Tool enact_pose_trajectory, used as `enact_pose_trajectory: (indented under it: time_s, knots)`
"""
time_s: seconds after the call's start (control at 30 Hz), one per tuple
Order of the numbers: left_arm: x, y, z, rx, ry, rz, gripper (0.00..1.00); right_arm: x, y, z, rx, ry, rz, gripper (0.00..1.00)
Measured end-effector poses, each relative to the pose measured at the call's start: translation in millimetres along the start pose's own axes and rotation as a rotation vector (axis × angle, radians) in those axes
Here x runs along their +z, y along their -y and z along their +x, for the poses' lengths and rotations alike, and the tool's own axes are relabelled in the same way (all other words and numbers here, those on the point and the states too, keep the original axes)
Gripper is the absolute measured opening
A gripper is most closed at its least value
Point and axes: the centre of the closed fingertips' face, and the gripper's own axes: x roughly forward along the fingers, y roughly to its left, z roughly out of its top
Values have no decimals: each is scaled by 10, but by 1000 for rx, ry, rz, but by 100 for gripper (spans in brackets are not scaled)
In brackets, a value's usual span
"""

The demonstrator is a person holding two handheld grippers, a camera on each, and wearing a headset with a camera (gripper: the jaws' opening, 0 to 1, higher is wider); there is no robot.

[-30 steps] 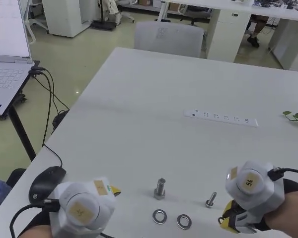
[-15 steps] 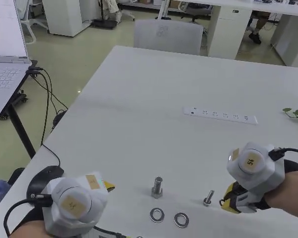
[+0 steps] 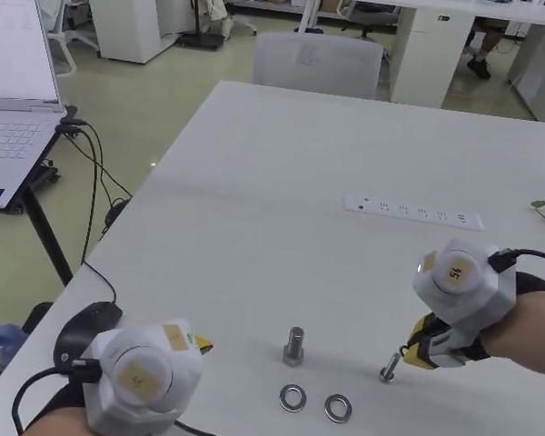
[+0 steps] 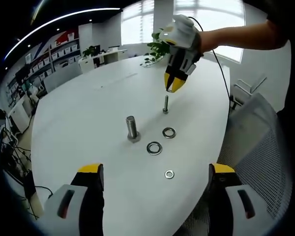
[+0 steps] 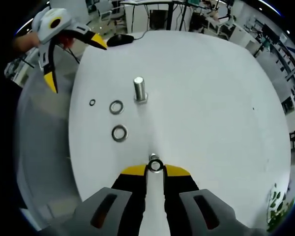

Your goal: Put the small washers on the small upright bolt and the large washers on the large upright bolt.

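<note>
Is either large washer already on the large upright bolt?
No, the large bolt stands bare, and both large washers lie flat on the table beside it.

Bright, even light; soft shadows; sharp focus; fisheye bending at edges.

The head view looks forward and down from above the table's near edge, with the large upright bolt close below it, low in the picture. The left gripper view rides on the left gripper, low and a little back on the bolt's left, and faces across the bolt toward the right gripper. The right gripper view sits higher on the bolt's right and looks steeply down and back across it, so all three views share the tabletop around the bolt.
</note>
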Motion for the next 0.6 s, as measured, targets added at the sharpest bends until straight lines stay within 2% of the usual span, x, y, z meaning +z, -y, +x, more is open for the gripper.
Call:
enact_pose_trajectory:
  time_s: [0.6]
  knots:
    - [-63, 66, 15, -22, -9, 7, 94, -14, -29, 170, 26, -32, -10, 13]
